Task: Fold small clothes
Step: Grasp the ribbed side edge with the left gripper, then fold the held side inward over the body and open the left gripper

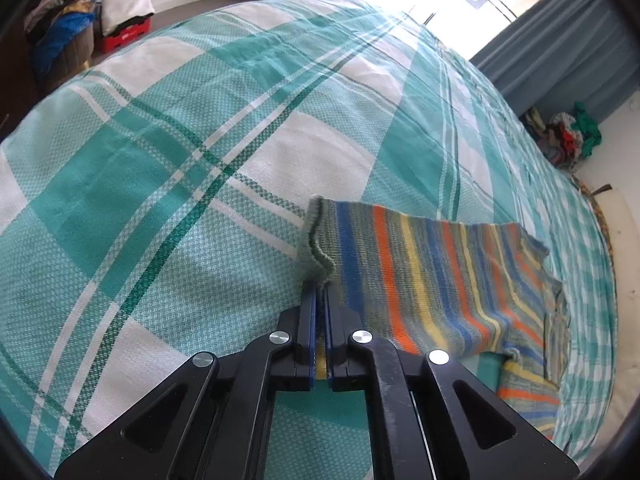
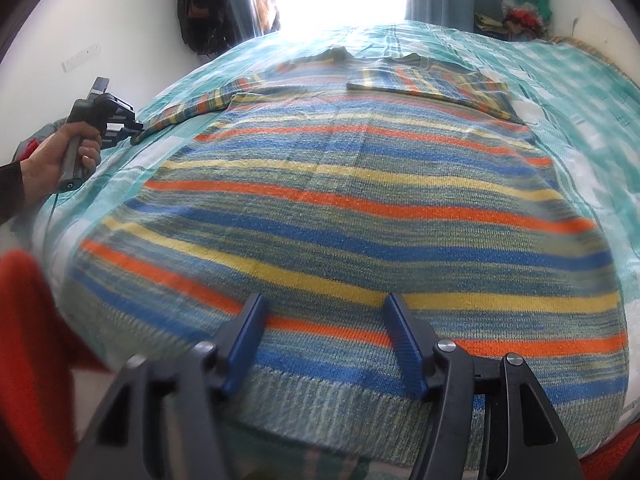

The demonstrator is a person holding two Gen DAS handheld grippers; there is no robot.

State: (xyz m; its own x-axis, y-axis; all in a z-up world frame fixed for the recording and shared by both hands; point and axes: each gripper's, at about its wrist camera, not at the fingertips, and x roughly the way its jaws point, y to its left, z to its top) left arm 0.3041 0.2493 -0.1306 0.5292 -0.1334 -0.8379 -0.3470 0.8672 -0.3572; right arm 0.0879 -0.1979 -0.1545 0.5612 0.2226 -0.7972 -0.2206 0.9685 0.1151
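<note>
checked bedspread (image 1: 160, 160), left gripper (image 1: 319, 292) clamped on striped sweater (image 2: 340, 220) cuff, right gripper (image 2: 324, 340) open above hem

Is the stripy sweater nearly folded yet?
Only started. One sleeve already lies folded across the chest of the sweater. The left tongs are shut on the cuff of the other sleeve, lifting it off the checked bedspread. The right tongs are open above the hem. That sleeve and the body are still unfolded.
</note>
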